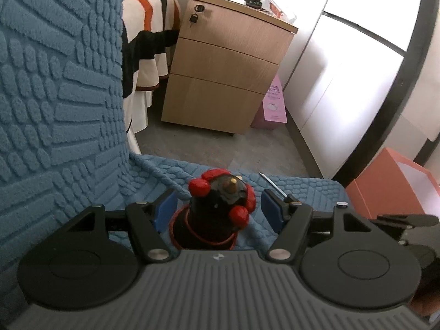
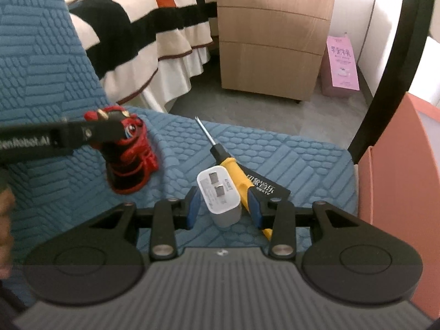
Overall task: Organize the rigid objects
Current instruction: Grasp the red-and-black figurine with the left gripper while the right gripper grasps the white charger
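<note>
blue quilted surface (image 2: 275, 148): both hand-held grippers, left (image 1: 218, 210) and right (image 2: 224, 206), gape wide around figurine (image 1: 220, 209) and charger (image 2: 221, 199), either liable to topple if nudged.

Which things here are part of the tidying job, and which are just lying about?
Job: red and black figurine, white charger plug, yellow screwdriver, black card, orange box.
Lying about: wooden drawer cabinet, striped bedspread, pink bag.

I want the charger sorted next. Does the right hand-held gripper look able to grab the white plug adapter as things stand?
Probably yes. The right hand-held gripper is open, with the white plug adapter already between its fingers. The yellow screwdriver lies close beside it and may get pinched too.
</note>
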Tool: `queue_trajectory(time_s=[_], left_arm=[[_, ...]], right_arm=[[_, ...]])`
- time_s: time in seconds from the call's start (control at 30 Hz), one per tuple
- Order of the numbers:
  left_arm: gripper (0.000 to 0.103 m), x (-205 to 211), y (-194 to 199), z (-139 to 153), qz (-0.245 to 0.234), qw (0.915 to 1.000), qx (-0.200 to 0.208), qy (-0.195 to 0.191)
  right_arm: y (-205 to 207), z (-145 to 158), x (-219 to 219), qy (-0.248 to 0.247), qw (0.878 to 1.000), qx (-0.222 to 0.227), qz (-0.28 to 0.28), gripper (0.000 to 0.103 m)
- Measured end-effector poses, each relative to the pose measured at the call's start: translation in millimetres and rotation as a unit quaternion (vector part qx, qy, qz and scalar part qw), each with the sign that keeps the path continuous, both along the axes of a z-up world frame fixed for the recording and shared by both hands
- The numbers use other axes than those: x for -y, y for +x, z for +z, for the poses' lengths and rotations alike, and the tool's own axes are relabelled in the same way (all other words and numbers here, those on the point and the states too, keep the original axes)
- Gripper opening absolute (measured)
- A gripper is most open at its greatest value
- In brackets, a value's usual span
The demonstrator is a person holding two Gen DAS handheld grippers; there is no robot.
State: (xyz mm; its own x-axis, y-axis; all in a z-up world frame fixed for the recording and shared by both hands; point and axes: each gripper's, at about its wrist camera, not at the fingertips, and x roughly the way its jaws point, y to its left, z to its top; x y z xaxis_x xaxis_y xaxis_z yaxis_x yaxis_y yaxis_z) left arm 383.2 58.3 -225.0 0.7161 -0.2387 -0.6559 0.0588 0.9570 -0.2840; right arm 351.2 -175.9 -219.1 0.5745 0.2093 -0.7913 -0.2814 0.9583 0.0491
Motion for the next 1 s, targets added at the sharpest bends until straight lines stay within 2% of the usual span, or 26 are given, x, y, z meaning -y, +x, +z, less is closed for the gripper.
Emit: queue_trajectory(time_s=[0.17,0.27,0.4,0.5,0.63,0.8,1.0], left_arm=[[0.072,-0.8,6.0,-0.1,-0.004,1.0,0.002,-0.002],[0.072,1.7,8.7,-1.1,-0.007,1.0,0.001,0.001],[0.071,2.3,11.1,-2.1,-0.003,0.9999,0.007,0.011],[0.071,1.2,14.7,-4.3,-0.002,1.0,0.003,-0.001],[0.068,7.8,17.6,-8.1,-0.012,0.9999,0.001,0.01],[0.061,19.0,19.0,-12.8,-0.02,0.9991,-0.001,0.037],[0.061,19.4,13.3,-13.5,-0.008,0.9995,-0.006,0.03]], right_arm=[[0.3,-4.7,-6.8,-0.003,1.0,0.001,0.008,0.041],[-1.3,-4.3,-12.4,-0.021,1.0,0.002,0.011,0.037],[-2.8,-7.8,-15.0,-0.03,0.999,0.0,0.018,0.036],[-1.0,-10.1,-18.4,-0.045,0.999,-0.001,0.026,0.034],[6.4,-13.7,-13.6,-0.026,0.999,-0.034,0.001,0.033],[-0.5,-8.7,-14.5,-0.032,0.998,-0.044,-0.007,0.032],[-19.1,2.2,-13.2,-0.032,0.998,-0.047,-0.01,0.03]])
